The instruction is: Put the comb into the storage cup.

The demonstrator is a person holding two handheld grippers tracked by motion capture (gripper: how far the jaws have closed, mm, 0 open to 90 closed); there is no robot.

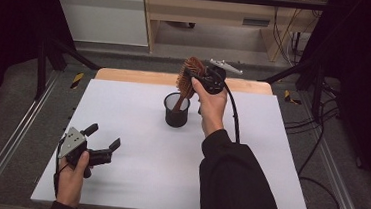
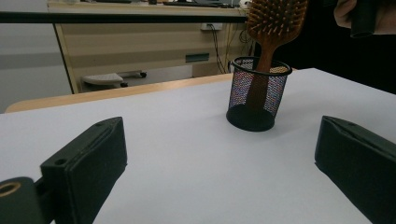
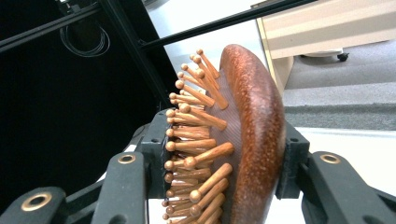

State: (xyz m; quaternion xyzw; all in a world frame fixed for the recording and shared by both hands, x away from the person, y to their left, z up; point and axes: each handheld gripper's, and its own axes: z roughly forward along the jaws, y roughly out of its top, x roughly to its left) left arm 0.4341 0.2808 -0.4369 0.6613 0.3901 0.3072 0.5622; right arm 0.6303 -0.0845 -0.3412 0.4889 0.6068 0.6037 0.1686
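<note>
Right tongs grip the brush head, left tongs gaping idle; we lower its handle straight into the cup.

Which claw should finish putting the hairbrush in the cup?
The right claw, probably. It is shut on the wooden hairbrush by its head, directly above the black mesh cup, with the handle inside. The left claw is open with nothing between its jaws, near the table's front edge, away from the cup.

White tabletop; wooden desk behind; black cables on grey floor.
</note>
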